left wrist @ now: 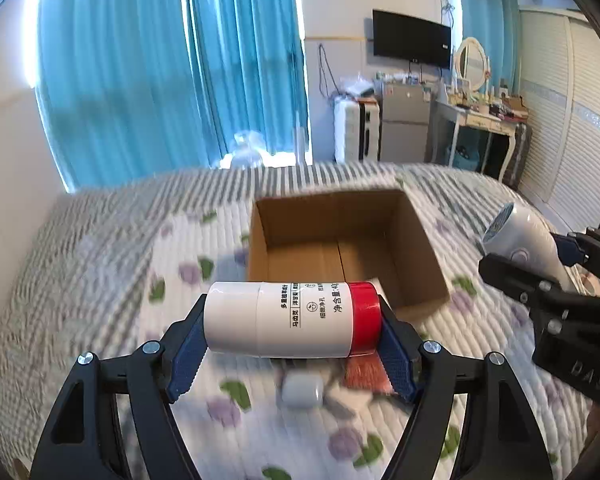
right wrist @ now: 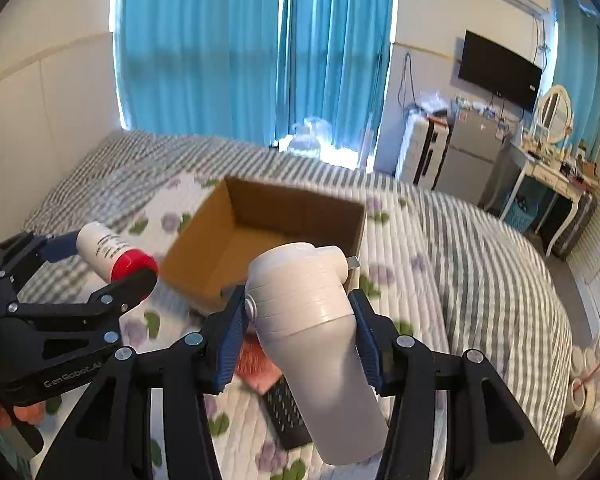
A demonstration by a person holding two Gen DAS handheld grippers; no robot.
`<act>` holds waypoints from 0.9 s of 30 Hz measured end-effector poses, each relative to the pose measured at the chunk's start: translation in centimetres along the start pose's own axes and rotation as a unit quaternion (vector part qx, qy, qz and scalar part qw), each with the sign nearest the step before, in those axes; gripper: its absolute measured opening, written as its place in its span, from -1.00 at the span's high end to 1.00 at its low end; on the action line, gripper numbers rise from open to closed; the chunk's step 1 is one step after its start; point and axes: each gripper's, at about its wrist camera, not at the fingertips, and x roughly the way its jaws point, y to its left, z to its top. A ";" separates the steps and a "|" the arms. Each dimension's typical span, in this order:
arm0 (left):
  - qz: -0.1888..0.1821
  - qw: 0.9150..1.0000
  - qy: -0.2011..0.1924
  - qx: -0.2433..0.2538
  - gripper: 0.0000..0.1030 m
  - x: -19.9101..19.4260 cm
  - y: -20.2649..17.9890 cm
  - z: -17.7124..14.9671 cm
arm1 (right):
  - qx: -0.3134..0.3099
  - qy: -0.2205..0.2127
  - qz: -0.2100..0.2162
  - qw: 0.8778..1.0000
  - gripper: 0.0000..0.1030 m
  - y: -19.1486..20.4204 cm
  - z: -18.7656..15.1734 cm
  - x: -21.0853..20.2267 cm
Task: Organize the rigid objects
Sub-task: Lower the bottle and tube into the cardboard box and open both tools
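My left gripper (left wrist: 292,320) is shut on a white tube with a red cap (left wrist: 292,320), held sideways above the bed, just short of the open cardboard box (left wrist: 428,280). It also shows in the right wrist view (right wrist: 114,252), left of the box (right wrist: 208,232). My right gripper (right wrist: 298,320) is shut on a white handheld device (right wrist: 312,328), held in front of the box; it appears in the left wrist view (left wrist: 520,240) at the right. The box looks empty.
On the floral quilt (left wrist: 100,320) below the grippers lie a small white cylinder (left wrist: 302,390), a red-orange item (left wrist: 366,372) and a black perforated grater-like piece (right wrist: 286,412). Curtains, a fridge and a dressing table stand beyond the bed.
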 end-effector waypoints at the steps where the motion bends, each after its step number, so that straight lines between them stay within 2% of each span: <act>1: 0.001 1.000 -0.005 0.002 -0.49 0.2 0.0 0.7 | -0.001 -0.004 0.000 1.000 0.04 -0.1 0.7 0.1; 5: 0.002 0.999 -0.034 0.000 -0.49 2.1 0.2 3.3 | -0.006 -0.019 0.003 1.000 0.04 -0.4 3.3 1.4; 8: 0.005 0.999 -0.035 0.001 -0.49 4.7 0.1 4.6 | -0.006 -0.026 0.002 1.000 0.04 -1.0 5.1 2.9; 13: 0.001 1.000 -0.013 -0.001 -0.49 9.9 -0.7 5.4 | 0.002 -0.030 0.004 1.000 0.04 -2.2 7.5 6.8; 19: 0.008 1.000 0.031 0.001 -0.49 15.8 -2.3 4.7 | 0.014 -0.015 0.010 1.000 0.04 -3.5 8.3 12.1; 25: 0.013 0.998 0.064 -0.011 -0.49 18.5 -3.0 3.9 | 0.019 -0.001 0.018 1.000 0.04 -4.3 7.7 15.3; 27: 0.000 0.998 0.065 -0.018 -0.49 18.6 -3.0 3.7 | 0.023 0.007 0.018 1.000 0.04 -4.8 7.3 16.0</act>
